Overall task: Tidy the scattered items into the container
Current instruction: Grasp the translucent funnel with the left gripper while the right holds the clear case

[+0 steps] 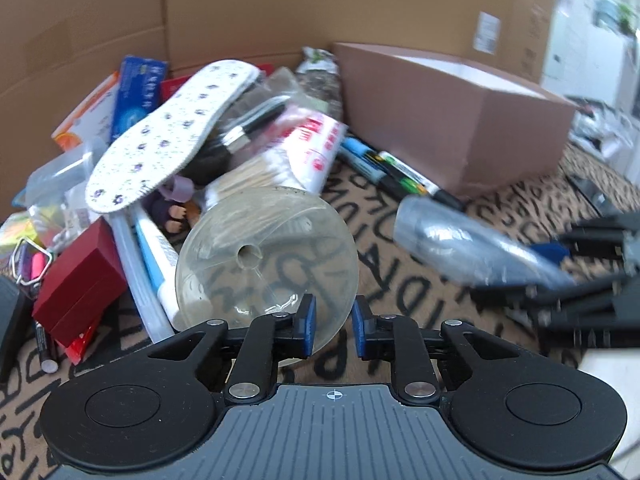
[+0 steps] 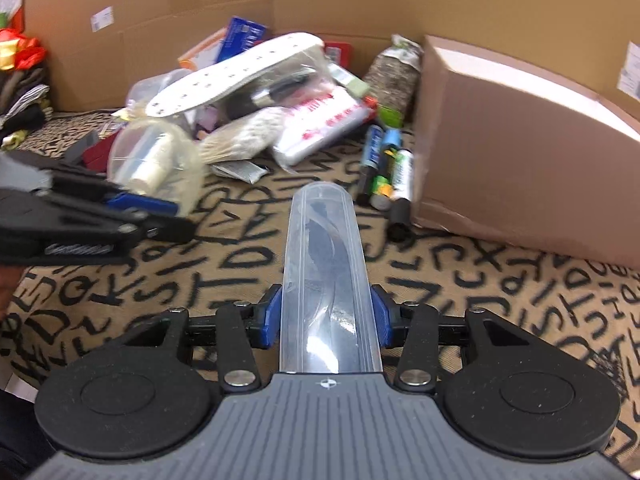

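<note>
My right gripper (image 2: 327,316) is shut on a long clear plastic case (image 2: 324,272) with dark items inside, held above the lettered mat; the case also shows in the left wrist view (image 1: 468,240). My left gripper (image 1: 335,326) has its pads either side of the rim of a clear round plastic spool (image 1: 266,264), which holds cotton swabs; a gap shows beside the right pad. The brown cardboard box (image 2: 520,152), open at the top, stands to the right and also shows in the left wrist view (image 1: 452,116).
A heap of items lies at the back: a white spotted insole (image 1: 168,132), a red box (image 1: 76,280), a white packet with red print (image 2: 320,124), markers (image 2: 384,164) beside the box. Large cardboard walls (image 2: 200,12) stand behind. Clothes (image 2: 24,92) lie far left.
</note>
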Available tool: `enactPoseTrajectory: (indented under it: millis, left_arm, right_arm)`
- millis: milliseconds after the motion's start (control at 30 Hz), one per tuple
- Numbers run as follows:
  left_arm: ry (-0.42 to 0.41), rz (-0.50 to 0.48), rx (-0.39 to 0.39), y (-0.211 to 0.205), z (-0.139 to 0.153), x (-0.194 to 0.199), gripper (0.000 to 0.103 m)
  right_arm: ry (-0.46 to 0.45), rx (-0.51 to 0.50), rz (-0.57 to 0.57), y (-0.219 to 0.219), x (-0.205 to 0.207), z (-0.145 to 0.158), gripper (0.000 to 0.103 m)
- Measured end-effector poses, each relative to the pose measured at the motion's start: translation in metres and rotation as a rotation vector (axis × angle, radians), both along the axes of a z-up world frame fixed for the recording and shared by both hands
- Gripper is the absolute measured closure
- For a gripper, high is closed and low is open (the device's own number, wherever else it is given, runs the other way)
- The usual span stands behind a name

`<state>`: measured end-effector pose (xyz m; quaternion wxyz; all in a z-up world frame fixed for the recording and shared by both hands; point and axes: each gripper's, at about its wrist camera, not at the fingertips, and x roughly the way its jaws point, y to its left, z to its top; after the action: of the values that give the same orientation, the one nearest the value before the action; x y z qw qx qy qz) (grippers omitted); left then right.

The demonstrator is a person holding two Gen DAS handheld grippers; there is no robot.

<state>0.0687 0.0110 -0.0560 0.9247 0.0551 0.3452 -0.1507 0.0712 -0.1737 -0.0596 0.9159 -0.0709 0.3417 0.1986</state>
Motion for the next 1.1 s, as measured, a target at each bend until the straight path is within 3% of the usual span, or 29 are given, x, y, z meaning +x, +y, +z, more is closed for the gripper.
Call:
enactPoseTrajectory:
  millis: [33, 67, 100, 433, 500, 700, 900, 1100]
  left_arm:
    - [-0.002, 0.004, 0.005, -0.001, -0.001, -0.001, 0.084]
    - [-0.002, 0.018, 0.002, -0.002, -0.001, 0.0, 0.076]
    - [-0.001, 0.032, -0.006, -0.004, -0.001, 0.001, 0.06]
    - [-0.032, 0.092, 0.043, -0.017, -0.007, 0.012, 0.052]
    - [-0.033, 0.096, 0.052, -0.018, -0.007, 0.012, 0.07]
    - [-0.049, 0.063, 0.062, -0.018, 0.001, 0.001, 0.091]
    - [-0.074, 0.039, 0.016, -0.007, 0.017, -0.014, 0.101]
    - [-0.083, 0.053, -0.052, 0.019, 0.029, -0.025, 0.103]
  right_arm:
    - [0.001, 0.005, -0.002, -0.002, 0.0, -0.001, 0.052]
    - [0.0, 0.006, -0.002, -0.003, 0.0, -0.001, 0.052]
    - [-0.003, 0.003, -0.005, -0.002, -0.001, -0.001, 0.052]
    - [-0.039, 0.004, -0.017, 0.001, -0.001, -0.005, 0.051]
    - [-0.043, 0.002, -0.016, 0.001, -0.001, -0.005, 0.052]
    - [0.017, 0.035, -0.05, -0.001, 0.003, 0.0, 0.052]
    - [0.019, 0.054, -0.069, -0.009, -0.005, 0.007, 0.053]
    - [0.023, 0.055, -0.077, -0.016, -0.007, 0.01, 0.053]
